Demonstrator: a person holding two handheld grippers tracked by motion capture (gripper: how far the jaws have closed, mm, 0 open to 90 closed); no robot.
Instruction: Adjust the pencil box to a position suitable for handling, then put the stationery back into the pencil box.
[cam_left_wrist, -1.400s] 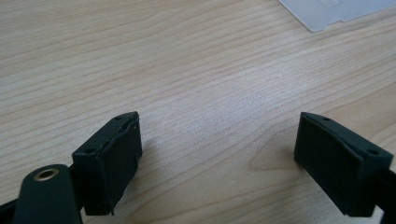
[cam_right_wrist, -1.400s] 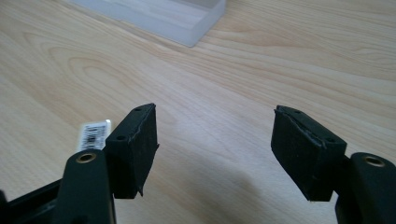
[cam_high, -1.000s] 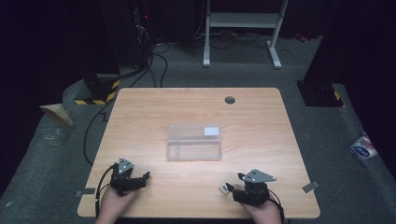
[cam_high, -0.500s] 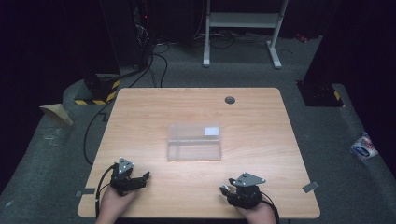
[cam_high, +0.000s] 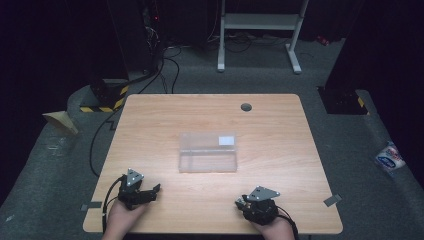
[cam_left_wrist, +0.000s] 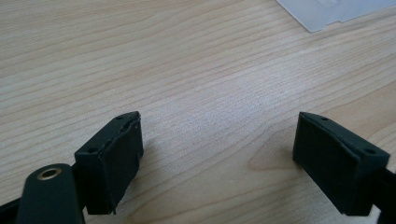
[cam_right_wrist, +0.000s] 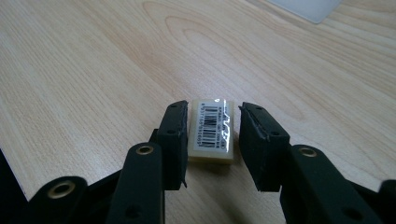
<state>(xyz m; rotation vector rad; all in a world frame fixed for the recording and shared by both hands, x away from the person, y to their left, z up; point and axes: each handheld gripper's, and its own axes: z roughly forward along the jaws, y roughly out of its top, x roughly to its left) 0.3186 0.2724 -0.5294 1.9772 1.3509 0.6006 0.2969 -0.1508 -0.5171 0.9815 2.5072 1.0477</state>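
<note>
A small white block with a barcode label (cam_right_wrist: 210, 130) lies flat on the wooden table (cam_high: 210, 120) near its front edge. My right gripper (cam_right_wrist: 214, 112) straddles it. Its jaws have just been closing: the left pad (cam_right_wrist: 173, 135) is against the block's side, and a thin gap remains at the right pad (cam_right_wrist: 259, 140). In the high view this gripper (cam_high: 243, 204) lies low at the front right with the block (cam_high: 240, 201) at its tips. My left gripper (cam_high: 152, 192) rests at the front left, open (cam_left_wrist: 217, 126) over bare wood.
A clear plastic box with a white label (cam_high: 208, 152) sits in the middle of the table; its corner shows in both gripper views (cam_left_wrist: 327, 11) (cam_right_wrist: 308, 7). A dark grommet hole (cam_high: 245, 107) is near the far edge. Cables and stands lie on the floor beyond.
My right gripper has slid a little to the left onto the small white block, and its jaws have narrowed around it. The left gripper has not moved.
</note>
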